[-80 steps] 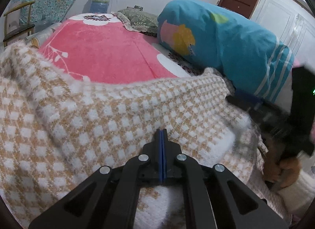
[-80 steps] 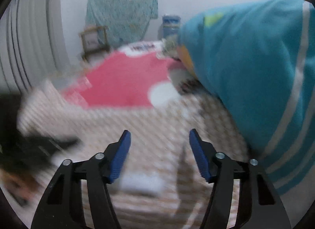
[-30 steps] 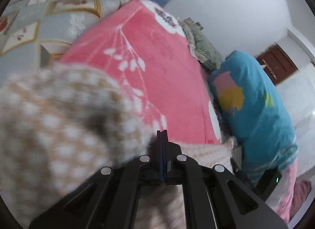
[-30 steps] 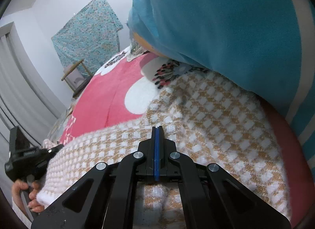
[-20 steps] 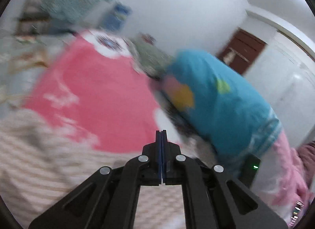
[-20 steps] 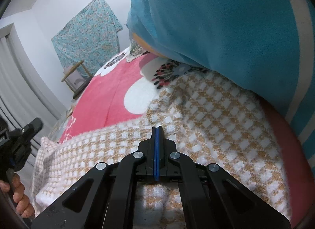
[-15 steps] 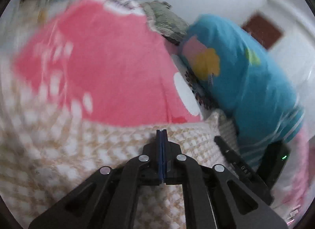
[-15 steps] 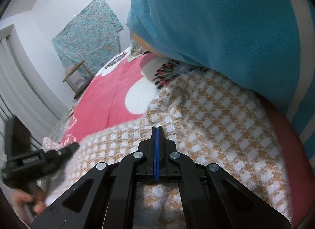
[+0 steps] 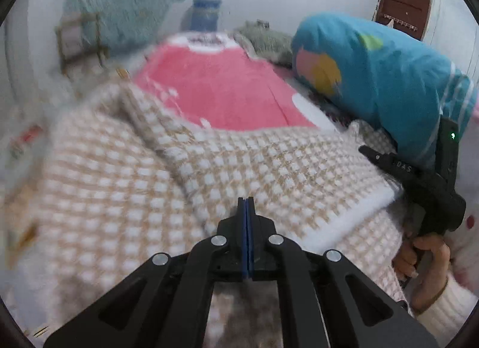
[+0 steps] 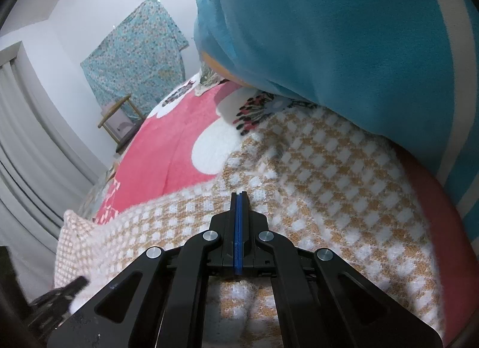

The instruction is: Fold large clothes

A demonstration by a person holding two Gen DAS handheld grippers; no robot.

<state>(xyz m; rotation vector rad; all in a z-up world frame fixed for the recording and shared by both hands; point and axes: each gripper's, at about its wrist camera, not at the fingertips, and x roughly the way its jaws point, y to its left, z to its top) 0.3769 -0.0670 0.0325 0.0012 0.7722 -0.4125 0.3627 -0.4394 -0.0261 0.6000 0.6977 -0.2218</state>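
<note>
Home bedroom: bed (image 9: 227, 93) with pink floral blanket, big teal bedding roll (image 9: 386, 78), pillow (image 9: 266, 39), patterned cloth (image 10: 137, 51) hung on wall, brown door (image 9: 404, 7), small wooden stand (image 10: 119, 120)

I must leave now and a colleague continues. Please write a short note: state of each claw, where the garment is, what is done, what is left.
Left claw: shut, over the sweater; whether it pinches cloth is hidden.
Right claw: shut, low at the sweater's near hem; a grip cannot be seen.
Sweater: checked knit on the pink blanket, beside the blue bundle.
Done: one side lies folded over the body.
Left: probably the other folds, then smoothing.
</note>
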